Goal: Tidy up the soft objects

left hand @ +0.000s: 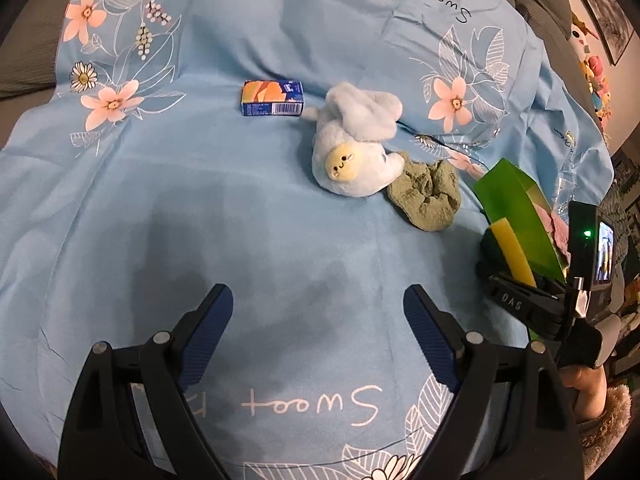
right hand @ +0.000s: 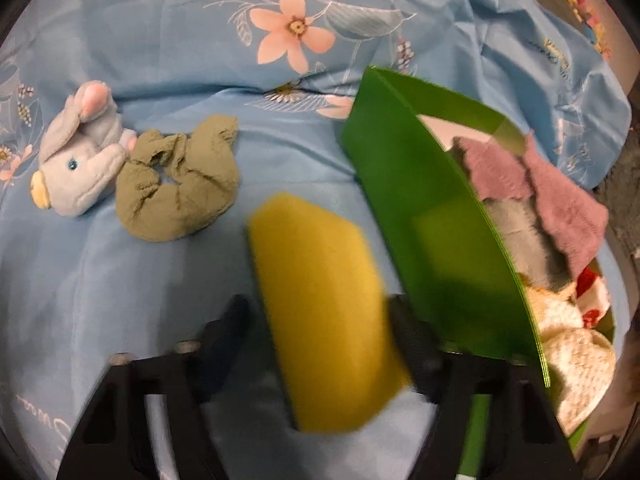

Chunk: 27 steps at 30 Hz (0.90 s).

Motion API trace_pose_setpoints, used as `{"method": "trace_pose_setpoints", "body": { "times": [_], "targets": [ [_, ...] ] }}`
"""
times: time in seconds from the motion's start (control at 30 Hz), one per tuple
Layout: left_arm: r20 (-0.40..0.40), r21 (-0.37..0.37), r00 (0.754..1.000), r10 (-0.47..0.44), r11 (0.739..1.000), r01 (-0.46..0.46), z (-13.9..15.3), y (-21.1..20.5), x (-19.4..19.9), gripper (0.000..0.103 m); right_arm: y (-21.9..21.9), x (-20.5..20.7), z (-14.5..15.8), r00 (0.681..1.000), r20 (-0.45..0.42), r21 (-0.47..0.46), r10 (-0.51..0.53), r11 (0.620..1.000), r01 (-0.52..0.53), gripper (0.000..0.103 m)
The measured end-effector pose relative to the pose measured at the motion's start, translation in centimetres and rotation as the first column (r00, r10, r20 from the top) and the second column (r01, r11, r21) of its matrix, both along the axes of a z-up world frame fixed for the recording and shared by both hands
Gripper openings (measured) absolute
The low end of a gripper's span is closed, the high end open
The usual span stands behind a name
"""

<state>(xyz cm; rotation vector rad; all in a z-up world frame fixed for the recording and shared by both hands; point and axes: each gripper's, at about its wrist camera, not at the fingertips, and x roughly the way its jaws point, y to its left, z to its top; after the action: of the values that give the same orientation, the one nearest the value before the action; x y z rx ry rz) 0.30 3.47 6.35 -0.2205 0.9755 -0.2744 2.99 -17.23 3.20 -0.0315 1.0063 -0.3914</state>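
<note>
My right gripper (right hand: 320, 312) is shut on a yellow sponge (right hand: 320, 300), which lies lengthwise between its fingers just above the blue floral sheet (right hand: 160, 60); the picture is blurred there. The sponge (left hand: 514, 254) also shows in the left wrist view at the right edge. A green bin (right hand: 420, 220) stands right beside it and holds a pink cloth (right hand: 552, 188) and other soft items. A pale blue plush toy (left hand: 352, 148) and a crumpled olive cloth (left hand: 426, 196) lie touching each other on the sheet. My left gripper (left hand: 320, 304) hovers open and empty, well short of them.
A small blue and orange carton (left hand: 272, 98) lies on the sheet left of the plush. White knitted pieces (right hand: 576, 364) and a grey cloth (right hand: 520, 240) fill the bin. The sheet's edge and grey bedding (left hand: 24, 64) run along the far left. A hand (left hand: 588, 388) holds the right gripper.
</note>
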Motion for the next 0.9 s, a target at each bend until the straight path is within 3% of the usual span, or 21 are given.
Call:
{"method": "trace_pose_setpoints", "body": {
  "times": [0.17, 0.43, 0.53, 0.6, 0.63, 0.9],
  "targets": [
    [0.004, -0.007, 1.0, 0.01, 1.0, -0.01, 0.3, 0.3, -0.1, 0.087, 0.4, -0.3, 0.8, 0.997, 0.046, 0.092, 0.057, 0.994, -0.061, 0.039],
    [0.003, -0.022, 0.999, 0.053, 0.998, -0.053, 0.6, 1.5, 0.2, 0.087, 7.9, -1.0, 1.3, 0.955, 0.08, 0.113, 0.286, 0.949, -0.293, 0.039],
    [0.004, -0.032, 0.997, 0.075, 0.997, -0.075, 0.8, 2.2, 0.4, 0.087, 10.8, -1.2, 0.8, 0.929, 0.053, 0.123, 0.365, 0.921, -0.369, 0.049],
    [0.004, -0.039, 0.996, 0.087, 0.995, -0.087, 0.9, 2.5, 0.3, 0.087, 11.7, -1.5, 0.6, 0.919, 0.052, 0.109, 0.392, 0.912, -0.395, 0.076],
    [0.001, -0.048, 0.996, 0.093, 0.995, -0.093, 1.0, 2.8, 0.3, 0.087, 12.1, -1.7, 0.6, 0.914, 0.053, 0.094, 0.403, 0.909, -0.406, 0.079],
    [-0.016, -0.077, 0.994, 0.104, 0.991, -0.105, 1.1, 3.2, 0.2, 0.087, 11.2, -2.8, 2.6, 0.901, 0.109, 0.161, 0.42, 0.887, -0.432, 0.082]
  ]
}}
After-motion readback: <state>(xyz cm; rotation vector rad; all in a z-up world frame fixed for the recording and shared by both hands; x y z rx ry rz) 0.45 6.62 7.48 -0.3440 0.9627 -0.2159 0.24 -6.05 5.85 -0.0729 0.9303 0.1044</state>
